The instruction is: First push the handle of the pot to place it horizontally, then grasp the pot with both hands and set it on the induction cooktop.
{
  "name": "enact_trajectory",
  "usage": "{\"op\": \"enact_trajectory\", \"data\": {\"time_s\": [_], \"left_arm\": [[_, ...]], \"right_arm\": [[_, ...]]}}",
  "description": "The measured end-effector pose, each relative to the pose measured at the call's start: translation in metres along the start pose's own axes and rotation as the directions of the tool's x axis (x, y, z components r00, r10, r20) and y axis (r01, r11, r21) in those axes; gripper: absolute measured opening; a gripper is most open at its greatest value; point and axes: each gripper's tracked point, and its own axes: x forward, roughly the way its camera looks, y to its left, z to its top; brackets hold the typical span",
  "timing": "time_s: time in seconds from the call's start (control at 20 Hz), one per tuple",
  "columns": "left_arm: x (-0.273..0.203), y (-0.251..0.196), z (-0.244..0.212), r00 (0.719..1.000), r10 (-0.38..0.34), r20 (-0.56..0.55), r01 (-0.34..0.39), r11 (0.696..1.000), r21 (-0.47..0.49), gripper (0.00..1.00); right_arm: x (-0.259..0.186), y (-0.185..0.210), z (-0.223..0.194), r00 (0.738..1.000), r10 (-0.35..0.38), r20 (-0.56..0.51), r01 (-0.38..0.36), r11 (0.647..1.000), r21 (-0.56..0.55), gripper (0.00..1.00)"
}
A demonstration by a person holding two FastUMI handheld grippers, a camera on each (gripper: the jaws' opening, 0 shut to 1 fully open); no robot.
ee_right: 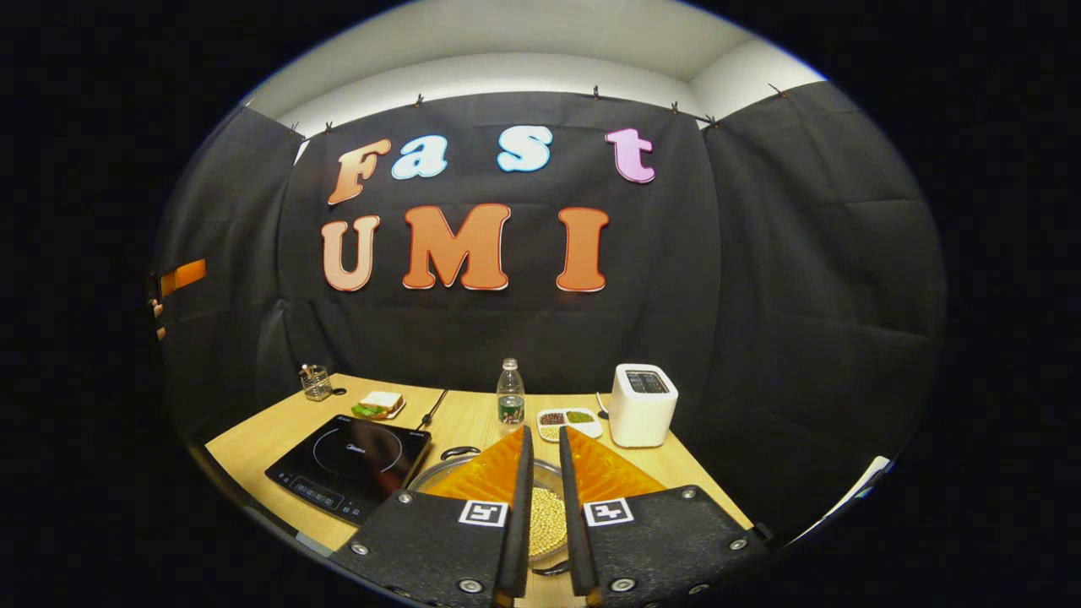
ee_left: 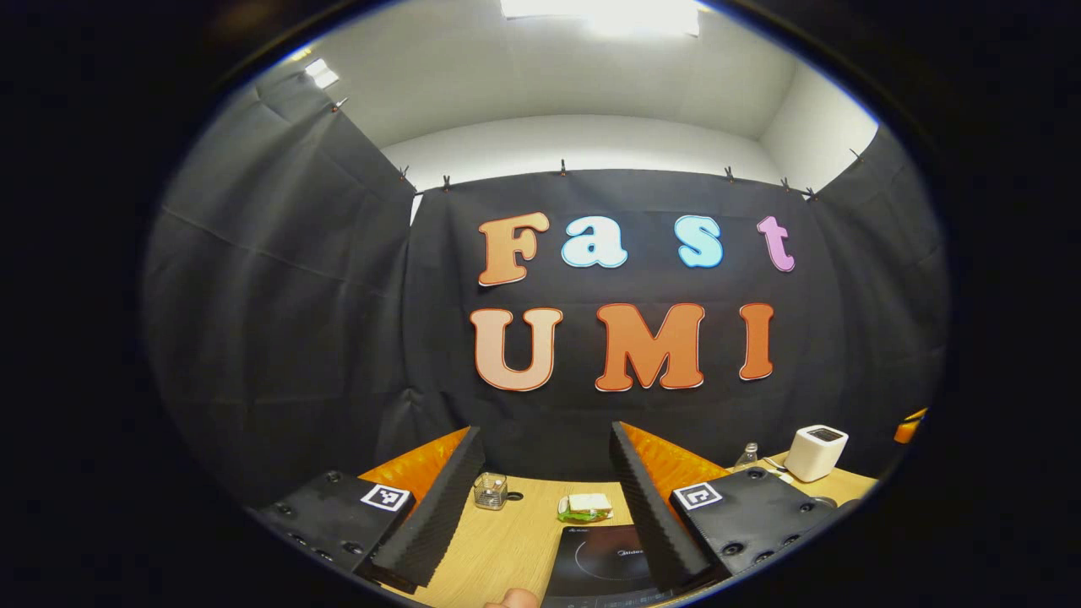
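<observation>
1. On the counter, the pot, filled with pale beans, is seen just right of the induction cooktop, not on it.
2. Above the pot, the right gripper is held nearly closed, a narrow gap between its fingers, grasping nothing.
3. Wide apart and empty, the left gripper is held above the cooktop's near edge.
4. Behind are seen a toaster, bottle and sandwich.

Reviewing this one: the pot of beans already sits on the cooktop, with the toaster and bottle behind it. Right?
Not quite. In the right gripper view the pot sits on the table beside the cooktop, not on it. The toaster and bottle do stand behind it.
</observation>
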Motion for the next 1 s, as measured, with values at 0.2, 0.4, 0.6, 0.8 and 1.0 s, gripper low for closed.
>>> {"op": "enact_trajectory", "data": {"time_s": [0.2,0.4,0.6,0.8,1.0], "left_arm": [[0.002,-0.007,-0.003,1.0,-0.012,0.003,0.012,1.0,-0.007,0.98],[0.005,-0.017,-0.014,0.999,-0.031,-0.016,0.031,0.999,-0.011,0.99],[0.007,-0.022,-0.022,0.999,-0.041,-0.032,0.041,0.999,-0.014,0.98],[0.01,-0.022,-0.029,0.998,-0.038,-0.044,0.037,0.999,-0.024,0.98],[0.012,-0.02,-0.035,0.998,-0.033,-0.06,0.032,0.999,-0.023,0.98]], "right_arm": [[0.002,0.005,-0.024,0.999,0.01,-0.052,-0.011,1.0,-0.012,0.09],[0.002,0.008,-0.058,0.991,0.027,-0.13,-0.026,1.0,0.007,0.0],[0.002,0.008,-0.09,0.978,0.037,-0.205,-0.035,0.999,0.01,0.0],[0.001,0.011,-0.122,0.959,0.049,-0.278,-0.048,0.999,0.011,0.0],[0.0,0.016,-0.156,0.93,0.069,-0.361,-0.068,0.998,0.016,0.0]]}}
